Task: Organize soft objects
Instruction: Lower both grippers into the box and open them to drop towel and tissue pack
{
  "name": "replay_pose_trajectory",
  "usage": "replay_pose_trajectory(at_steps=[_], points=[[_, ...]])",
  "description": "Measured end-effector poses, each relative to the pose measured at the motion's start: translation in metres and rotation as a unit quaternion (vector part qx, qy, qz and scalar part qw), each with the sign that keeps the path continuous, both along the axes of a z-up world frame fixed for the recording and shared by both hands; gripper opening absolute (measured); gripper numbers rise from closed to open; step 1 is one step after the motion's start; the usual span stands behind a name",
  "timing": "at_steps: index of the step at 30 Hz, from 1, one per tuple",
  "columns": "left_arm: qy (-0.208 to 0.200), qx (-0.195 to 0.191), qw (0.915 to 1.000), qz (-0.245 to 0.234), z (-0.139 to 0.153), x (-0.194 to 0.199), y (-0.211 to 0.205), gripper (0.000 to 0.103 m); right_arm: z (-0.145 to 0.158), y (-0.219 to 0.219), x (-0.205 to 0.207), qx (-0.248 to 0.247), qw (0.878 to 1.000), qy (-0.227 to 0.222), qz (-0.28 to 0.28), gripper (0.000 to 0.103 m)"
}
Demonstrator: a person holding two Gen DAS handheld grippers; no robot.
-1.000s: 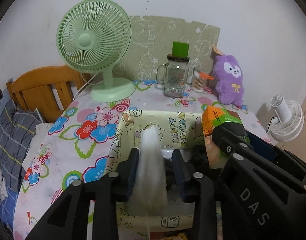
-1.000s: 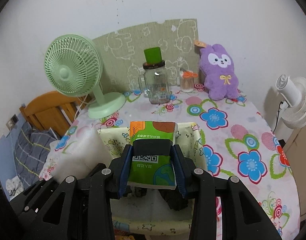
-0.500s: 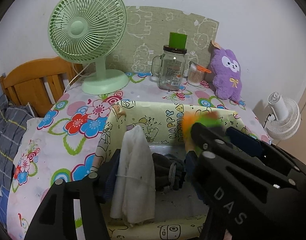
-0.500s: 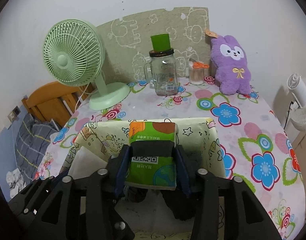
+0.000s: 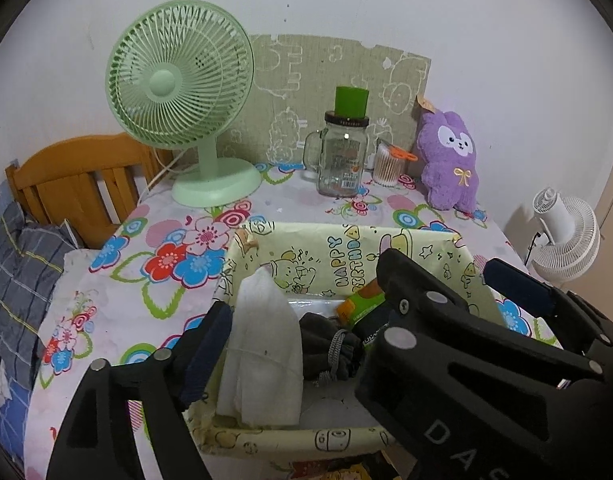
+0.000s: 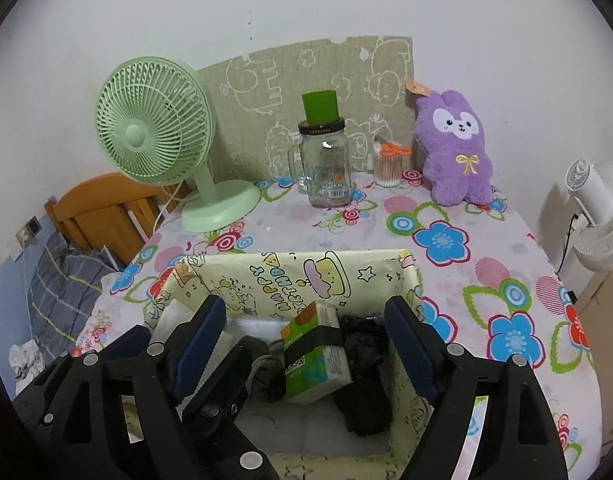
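Note:
A pale yellow cartoon-print box (image 5: 346, 240) (image 6: 290, 268) stands on the flowered table. Inside it lie a white cloth (image 5: 262, 348), leaning against the left wall, a dark grey pouch with a cord (image 5: 330, 348) (image 6: 266, 376), a green tissue pack (image 6: 316, 352) (image 5: 360, 308) and a black soft item (image 6: 362, 396). My right gripper (image 6: 306, 344) is open above the box, its fingers either side of the tissue pack and apart from it. My left gripper is open at the box's left; its left finger (image 5: 204, 344) shows, and the right gripper's body hides its other finger.
A green desk fan (image 5: 182, 92) (image 6: 154, 132), a glass jar with a green lid (image 5: 342, 152) (image 6: 326, 164), a cotton swab cup (image 5: 388, 164) and a purple plush toy (image 5: 450, 160) (image 6: 454, 148) stand at the table's back. A wooden headboard (image 5: 78, 176) is left, a white fan (image 6: 594, 208) right.
My left gripper opened and let go of the white cloth, which now rests in the box. My right gripper opened and dropped the tissue pack into the box.

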State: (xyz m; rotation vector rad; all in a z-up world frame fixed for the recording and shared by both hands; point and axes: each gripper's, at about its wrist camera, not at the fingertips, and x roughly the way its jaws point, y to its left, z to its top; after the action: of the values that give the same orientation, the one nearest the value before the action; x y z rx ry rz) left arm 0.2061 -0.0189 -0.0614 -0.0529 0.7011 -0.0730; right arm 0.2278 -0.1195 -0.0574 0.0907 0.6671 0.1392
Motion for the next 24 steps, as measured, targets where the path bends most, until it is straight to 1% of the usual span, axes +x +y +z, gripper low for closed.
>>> replay_pose_trajectory(at_steps=[4, 7, 20, 24], points=[[-0.012, 0.005, 0.9999, 0.001, 0.009, -0.010, -0.002, 0.088, 0.010, -0.003, -0.013, -0.002, 1.000, -0.013, -0.006, 0.090], [-0.020, 0.006, 0.9998, 0.003, 0.015, -0.018, -0.003, 0.090, 0.016, -0.004, -0.022, -0.004, 1.000, -0.021, -0.010, 0.091], [-0.052, 0.006, 0.9986, -0.006, 0.036, -0.054, -0.011, 0.092, 0.040, -0.012, -0.062, -0.012, 0.998, -0.052, -0.024, 0.100], [-0.059, 0.006, 0.9982, -0.009, 0.039, -0.066, -0.013, 0.092, 0.044, -0.015, -0.075, -0.014, 0.998, -0.060, -0.028, 0.100]])
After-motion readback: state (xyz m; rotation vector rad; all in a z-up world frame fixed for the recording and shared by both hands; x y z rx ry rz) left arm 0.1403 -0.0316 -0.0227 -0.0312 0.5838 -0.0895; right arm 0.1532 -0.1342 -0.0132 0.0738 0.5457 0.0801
